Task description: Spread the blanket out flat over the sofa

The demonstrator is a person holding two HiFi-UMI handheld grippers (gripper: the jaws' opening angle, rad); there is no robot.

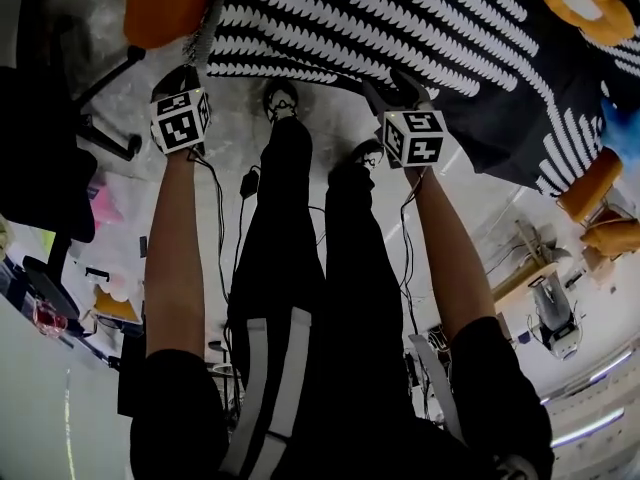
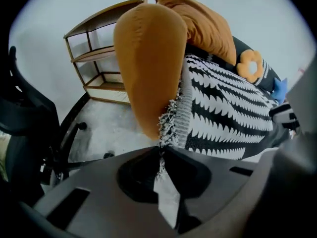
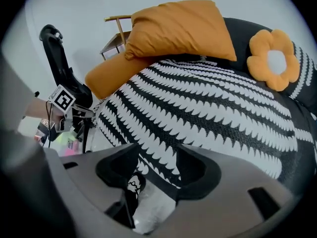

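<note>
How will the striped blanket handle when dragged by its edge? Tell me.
Probably floppy: the blanket lies in soft curves and its fringe bunches loosely at the left hand-held gripper, shut on its edge. Likely light for its size, since one small pinch seems to carry that corner. The coarse weave suggests it won't slip easily.

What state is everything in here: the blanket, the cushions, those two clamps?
blanket: laid over the sofa, fringe pinched.
left gripper: shut on the blanket's fringe.
right gripper: open, blanket edge between its jaws.
orange pillow: lying uncovered.
flower cushion: uncovered.
</note>
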